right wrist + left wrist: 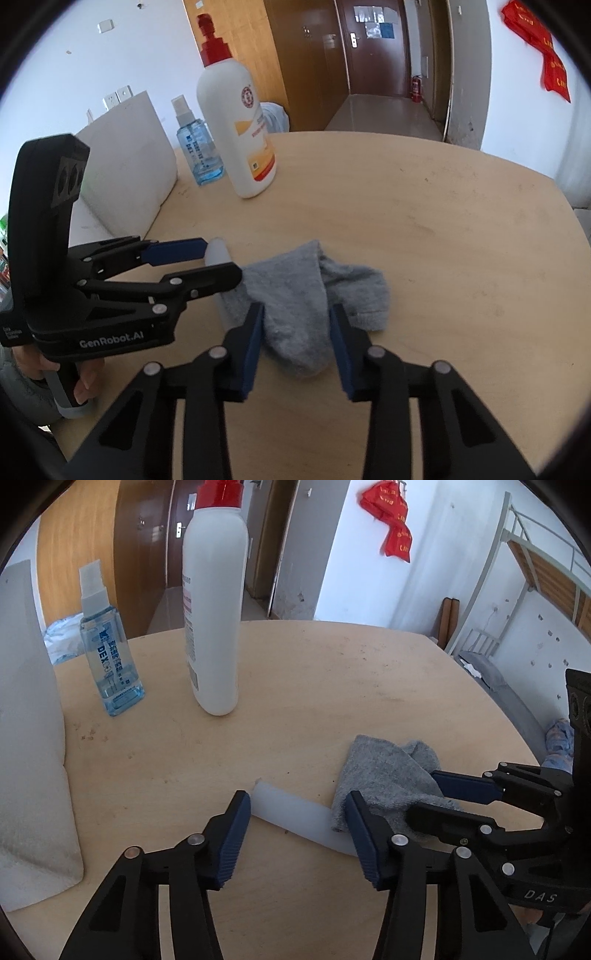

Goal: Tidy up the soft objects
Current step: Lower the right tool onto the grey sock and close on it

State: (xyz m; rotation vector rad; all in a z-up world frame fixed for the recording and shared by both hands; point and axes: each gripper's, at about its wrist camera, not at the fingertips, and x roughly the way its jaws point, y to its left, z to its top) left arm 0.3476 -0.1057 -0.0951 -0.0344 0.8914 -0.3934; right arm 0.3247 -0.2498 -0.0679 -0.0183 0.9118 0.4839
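A grey sock [384, 771] [295, 280] lies crumpled on the round wooden table [332, 683]. Its left edge covers one end of a white translucent tube [291, 812] [218, 251]. My left gripper [297, 799] [221, 260] is low over the table, and the bare part of the tube lies between its blue pads; no squeeze shows. My right gripper [296, 310] [423, 792] straddles the sock's near end. Its pads sit close on either side of the cloth, which still lies flat and unpinched.
A tall white bottle with a red cap [214, 609] [243, 125] and a small blue spray bottle [110, 653] [197, 147] stand at the back left. A white block [26, 738] [129, 166] borders the table's left side. A hand [85, 384] holds the left gripper's handle.
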